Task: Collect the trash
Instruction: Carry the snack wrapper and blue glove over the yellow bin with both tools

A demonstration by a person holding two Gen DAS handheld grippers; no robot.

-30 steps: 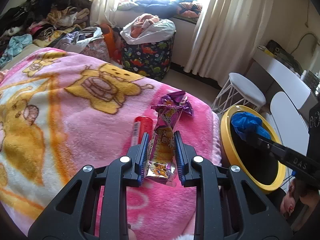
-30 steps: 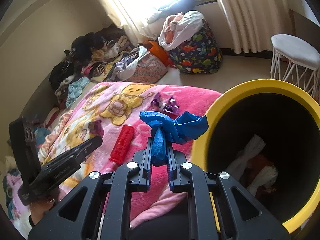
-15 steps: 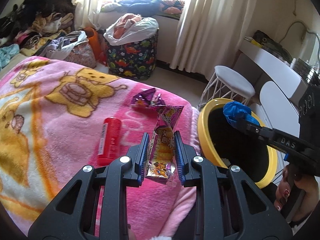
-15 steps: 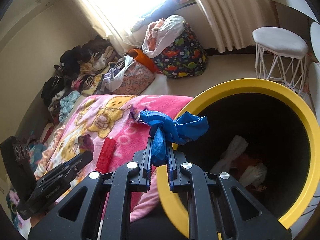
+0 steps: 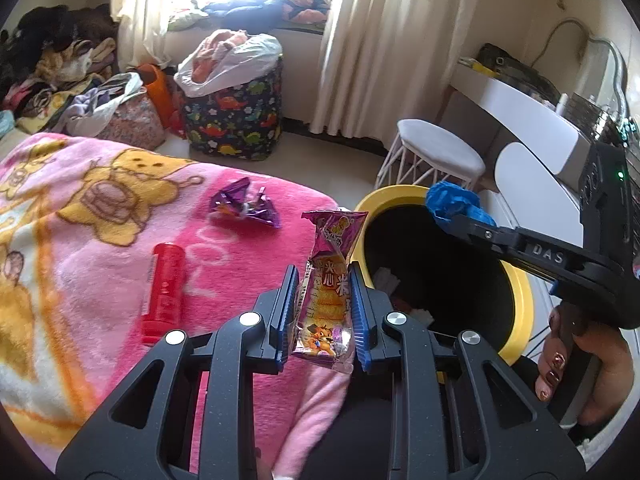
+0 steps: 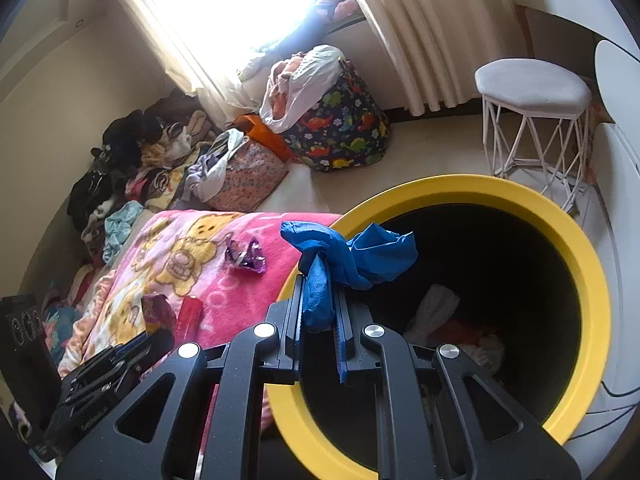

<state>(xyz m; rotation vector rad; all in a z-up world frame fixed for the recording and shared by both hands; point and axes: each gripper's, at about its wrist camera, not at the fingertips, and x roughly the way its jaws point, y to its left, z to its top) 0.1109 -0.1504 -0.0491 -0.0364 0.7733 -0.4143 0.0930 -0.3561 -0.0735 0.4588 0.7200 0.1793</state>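
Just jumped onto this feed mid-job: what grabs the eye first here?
The yellow-rimmed black bin fills the right wrist view, with the right gripper shut on a crumpled blue glove over its mouth. The left gripper holds a pink snack wrapper beside the bin, above the pink cartoon blanket where a red tube and purple wrapper lie.

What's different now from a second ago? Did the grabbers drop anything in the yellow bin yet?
Not yet. Both grippers swung from the pink cartoon blanket toward the yellow-rimmed black bin. The right gripper now holds the crumpled blue plastic glove over the bin's mouth; the left gripper brings the pink snack wrapper up to its rim. Both grips stayed shut. The red tube and purple foil wrapper stayed lying on the blanket.
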